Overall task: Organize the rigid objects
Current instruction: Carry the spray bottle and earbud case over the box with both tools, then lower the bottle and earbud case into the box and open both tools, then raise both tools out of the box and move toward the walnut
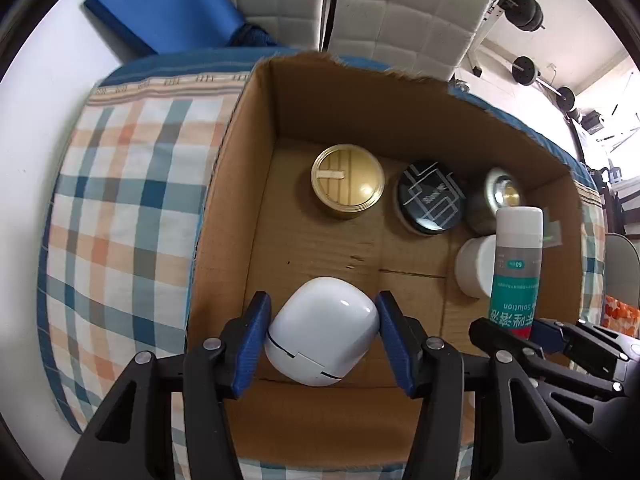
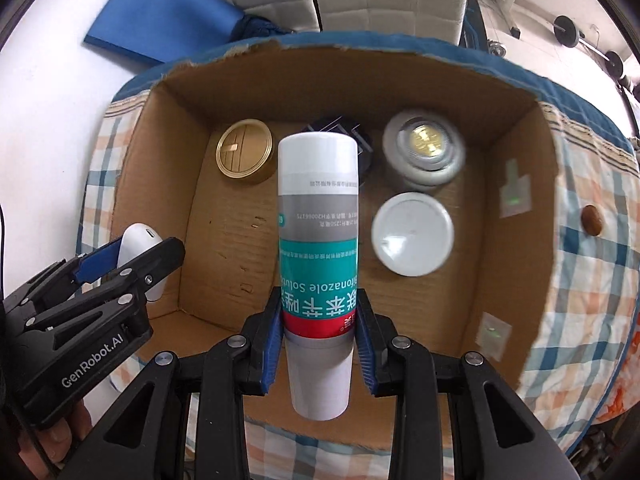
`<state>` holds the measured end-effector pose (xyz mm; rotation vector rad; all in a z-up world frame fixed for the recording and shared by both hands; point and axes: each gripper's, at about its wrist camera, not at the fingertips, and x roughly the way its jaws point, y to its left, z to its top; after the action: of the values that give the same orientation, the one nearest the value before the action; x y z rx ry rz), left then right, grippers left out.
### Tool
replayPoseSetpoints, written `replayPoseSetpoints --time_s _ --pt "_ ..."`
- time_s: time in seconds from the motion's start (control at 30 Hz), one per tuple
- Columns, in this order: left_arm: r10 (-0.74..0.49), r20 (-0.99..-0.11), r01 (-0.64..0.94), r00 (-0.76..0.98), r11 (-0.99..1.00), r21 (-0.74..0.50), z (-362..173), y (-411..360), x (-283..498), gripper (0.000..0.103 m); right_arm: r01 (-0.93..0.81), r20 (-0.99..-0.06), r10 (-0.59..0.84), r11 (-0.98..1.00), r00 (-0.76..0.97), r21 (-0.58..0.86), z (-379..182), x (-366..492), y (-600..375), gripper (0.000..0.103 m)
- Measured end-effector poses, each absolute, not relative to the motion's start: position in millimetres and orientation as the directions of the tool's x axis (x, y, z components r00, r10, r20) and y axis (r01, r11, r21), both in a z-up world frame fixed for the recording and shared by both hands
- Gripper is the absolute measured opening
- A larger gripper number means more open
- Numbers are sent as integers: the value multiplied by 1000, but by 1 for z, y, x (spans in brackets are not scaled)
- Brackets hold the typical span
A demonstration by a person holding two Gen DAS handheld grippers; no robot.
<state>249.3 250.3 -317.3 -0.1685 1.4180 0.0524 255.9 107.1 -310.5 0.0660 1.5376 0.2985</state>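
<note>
A bed covered in a plaid sheet (image 1: 132, 184) of blue, orange and white checks, edged with a dark blue band, carries an open brown cardboard box (image 1: 256, 184) with ragged torn top edges. The box sits directly on the sheet, and plaid cloth shows on both sides of it.

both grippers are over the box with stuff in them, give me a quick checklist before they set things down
1. Left gripper clamped on the white case: ok.
2. Right gripper clamped on the bottle: ok.
3. Both loads above the cardboard box: ok.
4. Bare floor under the white case: ok, the near left of the box shows only cardboard.
5. Room under the bottle: cannot tell, the white lid and black tin sit close.
6. The two grippers apart from each other: ok.
</note>
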Motion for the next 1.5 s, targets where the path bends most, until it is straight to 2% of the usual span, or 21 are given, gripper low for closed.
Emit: replayPoseSetpoints --time_s 0.1,0.23,0.4,0.73,0.83,0.87,0.93,1.0,1.1,1.13,1.17,1.3,1.43,1.5 --pt "-98 -988 -162 118 980 -117 -339 257 256 51 -130 -970 241 961 -34 244 -333 262 120 34" --pt "-62 -991 -153 115 985 -79 -349 253 267 51 -77 -962 260 961 -89 267 -364 272 131 35" --pt "-123 -988 -142 90 981 -135 -359 244 281 52 -46 -954 268 960 -131 276 -392 282 136 35" --pt "-181 -983 -187 -15 967 -175 -394 253 291 52 -35 -957 242 968 -161 250 -422 296 147 35" --pt "-190 -982 -188 -9 965 -184 -387 252 290 59 -26 -952 251 965 -176 260 -427 303 152 36" --pt "-188 -982 -182 -7 966 -183 -383 251 289 62 -25 -951 252 965 -181 261 -428 307 153 38" --pt "-176 -984 -170 5 970 -174 -375 248 289 64 -24 -951 251 965 -182 260 -426 305 151 54" --pt "-162 -987 -153 20 975 -163 -363 245 288 67 -24 -952 252 965 -172 260 -423 303 144 64" --pt "-142 -989 -124 40 982 -145 -346 239 284 84 -30 -958 241 968 -153 248 -411 299 133 75" --pt "-116 -992 -112 52 986 -121 -340 237 282 97 -31 -960 236 970 -148 243 -407 298 130 81" --pt "-90 -993 -101 70 990 -97 -333 236 281 102 -36 -963 231 971 -142 238 -402 299 128 83" --pt "-38 -991 -80 127 996 -49 -306 232 268 102 -50 -970 213 974 -115 220 -385 295 114 84" --pt "-17 -985 -79 173 996 -31 -284 233 249 102 -71 -985 166 983 -45 169 -365 286 97 102" --pt "-11 -981 -87 194 996 -29 -276 239 243 102 -76 -987 159 984 -12 159 -355 282 91 103"
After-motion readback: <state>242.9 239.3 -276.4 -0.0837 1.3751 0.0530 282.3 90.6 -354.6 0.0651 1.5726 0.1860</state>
